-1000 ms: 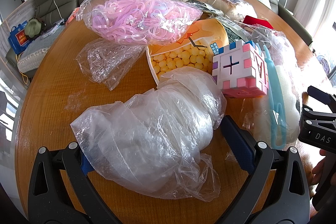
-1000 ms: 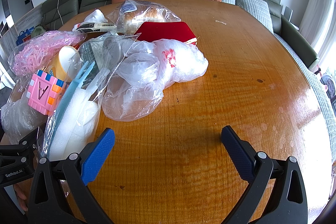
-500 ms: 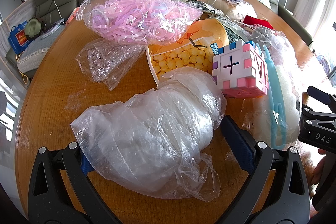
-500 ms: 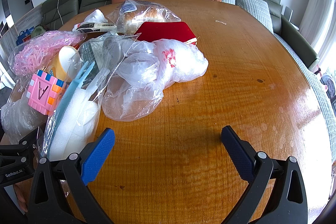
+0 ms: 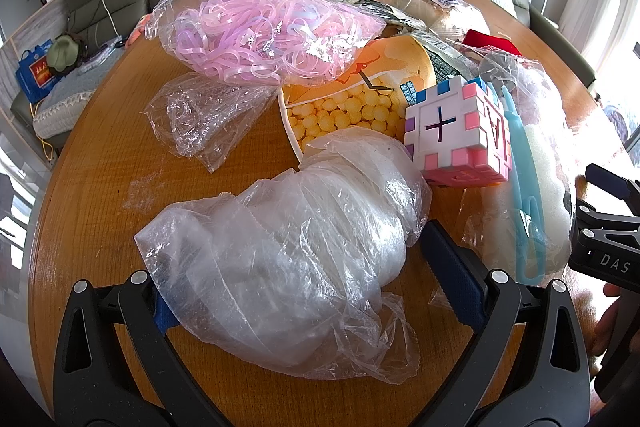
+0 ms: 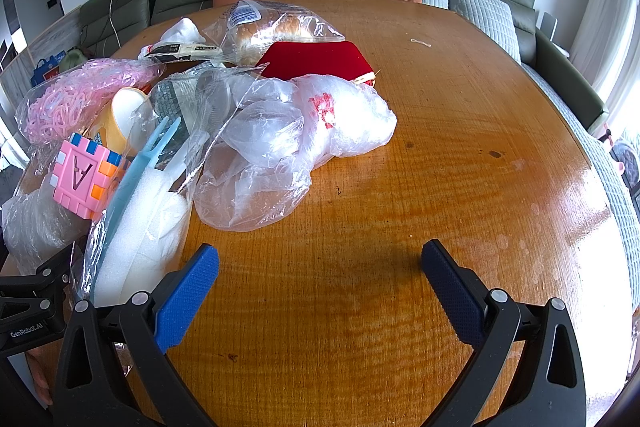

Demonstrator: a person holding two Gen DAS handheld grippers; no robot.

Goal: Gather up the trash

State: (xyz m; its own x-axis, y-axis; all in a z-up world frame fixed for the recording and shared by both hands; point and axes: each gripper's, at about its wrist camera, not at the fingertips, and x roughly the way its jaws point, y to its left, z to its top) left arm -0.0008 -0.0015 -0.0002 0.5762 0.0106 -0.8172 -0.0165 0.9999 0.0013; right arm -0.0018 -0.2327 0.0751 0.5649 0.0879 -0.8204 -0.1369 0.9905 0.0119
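Left gripper [image 5: 296,275] spread wide around the clear bag [image 5: 288,247], probably lining up a grab; right gripper [image 6: 320,291] open over bare table [image 6: 460,155], nothing held.

The crumpled clear bag [image 5: 288,247] hides the left claw's [image 5: 304,275] left pad.

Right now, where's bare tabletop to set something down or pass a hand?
Widest free patch: the table's right half, from the crumpled clear bags and red pouch across to the sofa-side edge, including under the open right gripper. Smaller strip left of the big clear bag. Crowded: the pile around the pink cube.
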